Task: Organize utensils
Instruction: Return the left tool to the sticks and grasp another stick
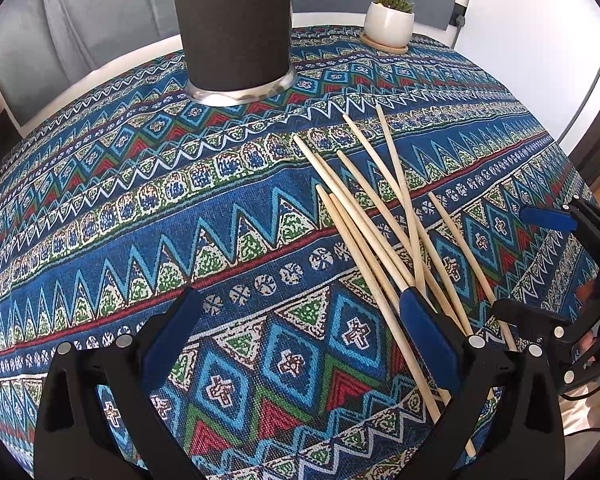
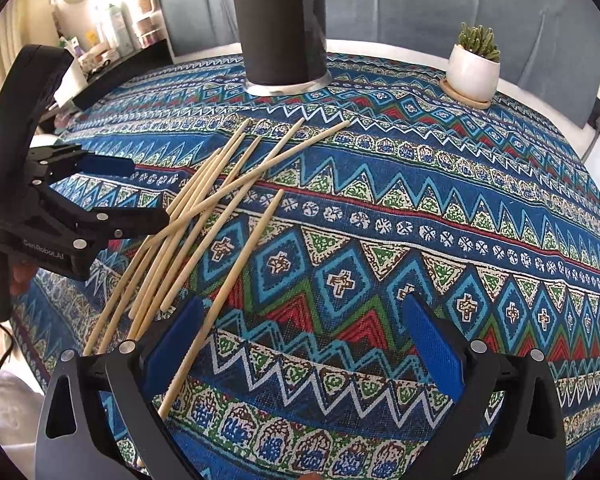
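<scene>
Several wooden chopsticks lie in a loose crossed pile on the patterned tablecloth; the right wrist view shows the same chopsticks at its left. A tall black holder with a metal base stands upright at the back, also visible as the holder. My left gripper hovers open just left of the pile, its right pad over the near ends. My right gripper is open too, nothing between its pads, with one stick running past its left finger. The right gripper appears at the left view's right edge.
A small succulent in a white pot on a wooden saucer sits at the back right of the round table. A shelf with bottles stands beyond the table's left. A grey sofa lies behind.
</scene>
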Demonstrator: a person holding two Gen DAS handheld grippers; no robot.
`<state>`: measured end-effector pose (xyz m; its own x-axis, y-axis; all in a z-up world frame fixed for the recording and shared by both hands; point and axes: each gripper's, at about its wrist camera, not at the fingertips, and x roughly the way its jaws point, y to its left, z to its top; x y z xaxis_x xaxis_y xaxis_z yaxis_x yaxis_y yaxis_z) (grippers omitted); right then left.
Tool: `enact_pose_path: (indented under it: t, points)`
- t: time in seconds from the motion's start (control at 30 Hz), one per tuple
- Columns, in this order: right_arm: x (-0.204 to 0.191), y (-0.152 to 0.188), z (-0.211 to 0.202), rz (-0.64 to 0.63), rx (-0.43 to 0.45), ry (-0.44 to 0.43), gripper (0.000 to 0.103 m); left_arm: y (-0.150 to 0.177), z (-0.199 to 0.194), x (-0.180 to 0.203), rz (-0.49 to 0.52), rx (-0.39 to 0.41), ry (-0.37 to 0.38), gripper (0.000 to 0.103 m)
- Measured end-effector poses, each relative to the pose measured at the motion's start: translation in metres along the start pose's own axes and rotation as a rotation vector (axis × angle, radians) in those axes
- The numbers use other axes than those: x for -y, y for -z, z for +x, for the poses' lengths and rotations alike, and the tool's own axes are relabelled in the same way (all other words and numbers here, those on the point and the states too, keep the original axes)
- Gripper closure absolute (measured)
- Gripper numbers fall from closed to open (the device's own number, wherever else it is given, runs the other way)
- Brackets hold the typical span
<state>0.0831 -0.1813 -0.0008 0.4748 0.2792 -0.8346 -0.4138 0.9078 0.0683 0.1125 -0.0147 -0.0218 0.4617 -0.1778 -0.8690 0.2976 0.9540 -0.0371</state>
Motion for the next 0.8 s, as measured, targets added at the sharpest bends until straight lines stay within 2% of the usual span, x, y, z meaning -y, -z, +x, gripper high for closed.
enact_pose_path:
  t: [0.17, 0.33, 0.6, 0.7, 0.8]
  points:
    - [-0.009, 0.000, 0.001, -0.015, -0.017, 0.055, 0.008, 0.009, -0.006, 0.001, -0.005, 0.011, -0.011, 0.006]
    - [-0.006, -0.001, 0.002, 0.014, -0.047, 0.059, 0.008, 0.021, -0.009, 0.008, 0.019, 0.026, -0.065, 0.005]
    - [0.003, 0.001, 0.002, -0.010, -0.043, 0.027, 0.007, 0.022, -0.012, 0.005, 0.049, 0.000, -0.037, 0.004]
    - [0.001, 0.004, 0.000, 0.017, -0.011, 0.048, 0.007, 0.018, -0.009, 0.006, 0.055, -0.014, -0.038, 0.004]
    - [0.001, 0.002, 0.001, 0.020, -0.023, 0.051, 0.007, 0.018, -0.008, 0.006, 0.088, -0.006, -0.018, 0.004]
